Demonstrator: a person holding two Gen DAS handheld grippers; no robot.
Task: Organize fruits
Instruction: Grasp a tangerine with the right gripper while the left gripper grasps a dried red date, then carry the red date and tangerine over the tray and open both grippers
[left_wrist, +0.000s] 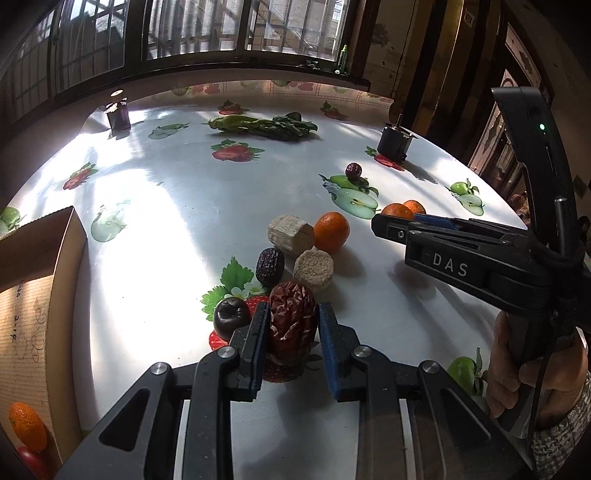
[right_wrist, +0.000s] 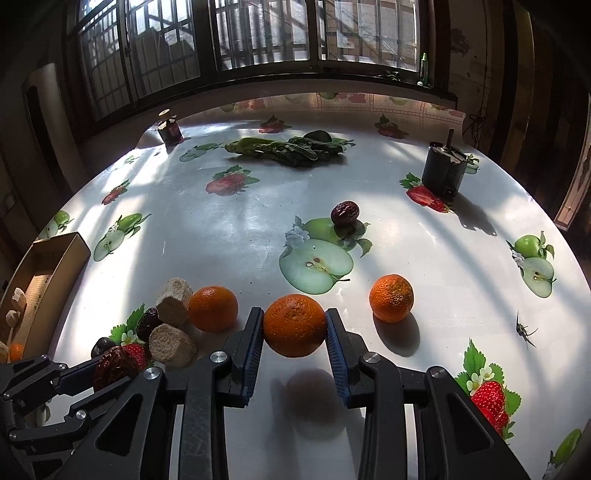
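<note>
— What's the left gripper (left_wrist: 291, 325) got?

— Its blue pads are clamped on a big wrinkled red date (left_wrist: 292, 320), low over the fruit-print tablecloth (left_wrist: 192, 206), beside a dark round plum-like fruit (left_wrist: 231, 318).

— And the right gripper (right_wrist: 294, 326)?

— Squeezed shut on a round orange tangerine (right_wrist: 294, 325), raised above its shadow. Another tangerine (right_wrist: 391, 297) sits just right of it; the brown cardboard box (left_wrist: 40, 280) stands at the table's left edge.

Far side of the bench (right_wrist: 229, 236): greens (right_wrist: 291, 149) lie flat, a jar (right_wrist: 170, 127) stands at the left edge, a black holder (right_wrist: 443, 171) at the right, barred window (right_wrist: 258, 37) behind.
</note>
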